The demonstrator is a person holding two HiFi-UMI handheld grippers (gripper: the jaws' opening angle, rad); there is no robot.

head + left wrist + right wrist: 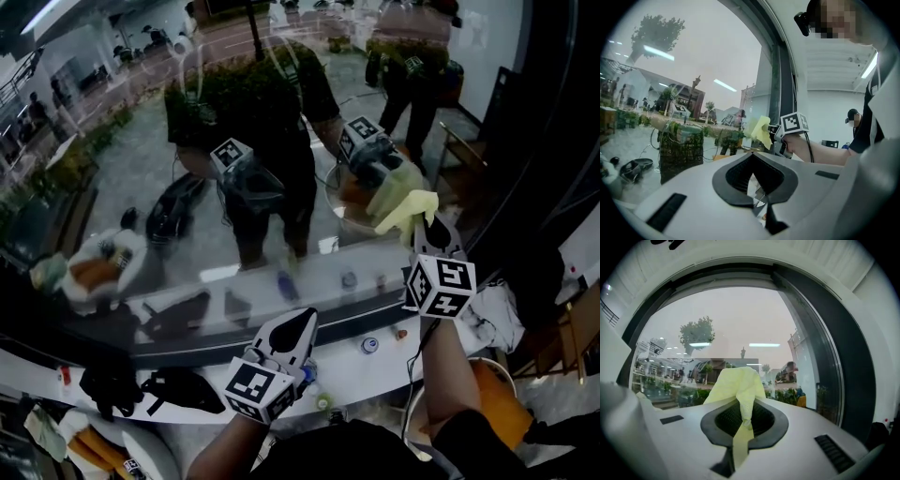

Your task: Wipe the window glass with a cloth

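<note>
While at glass [740, 319], cloth [736, 383] in R jaws

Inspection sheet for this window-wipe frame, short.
Surface: window glass, strongly reflective; streaks cannot be told.
Job's things: yellow cloth, bunched, held up at the glass; contact unclear.
Clutter: small caps and black items on the white ledge.
Grippers: left tool shut, nothing in it, low over the ledge; right tool shut on the cloth.
Cables: thin cable hanging below the right wrist.
Surroundings: another person in the room behind.
</note>
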